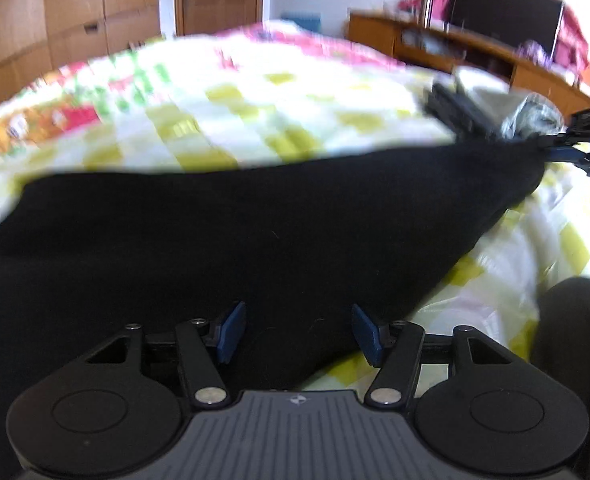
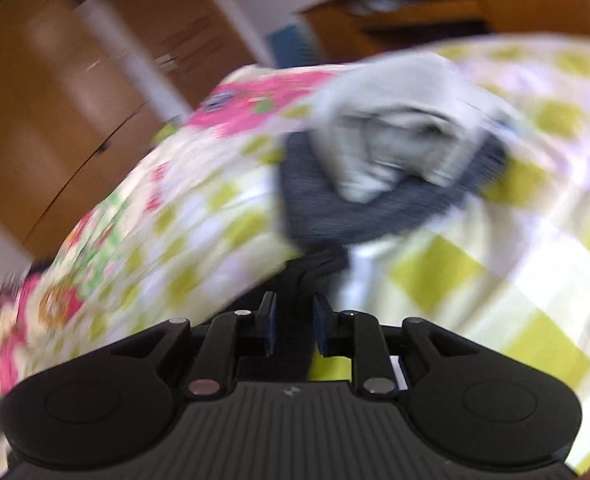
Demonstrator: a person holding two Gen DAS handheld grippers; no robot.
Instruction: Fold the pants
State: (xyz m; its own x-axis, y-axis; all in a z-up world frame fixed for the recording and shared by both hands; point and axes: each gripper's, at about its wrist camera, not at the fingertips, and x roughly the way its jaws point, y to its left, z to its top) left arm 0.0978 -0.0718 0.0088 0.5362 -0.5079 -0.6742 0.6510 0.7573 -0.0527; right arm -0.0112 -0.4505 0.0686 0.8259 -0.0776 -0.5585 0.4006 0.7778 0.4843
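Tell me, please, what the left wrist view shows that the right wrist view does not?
Only the left wrist view shows the black pants spread wide across the bed, the open left gripper over them, the right gripper at their far corner, and a dark screen on a wooden desk.

Only the right wrist view shows a pile of grey clothes and the right gripper's own fingers shut on black fabric.

Both show the checked bedspread and wooden wardrobe.

Black pants (image 1: 223, 240); bedspread (image 1: 255, 120) white w/ yellow-green checks, pink florals.
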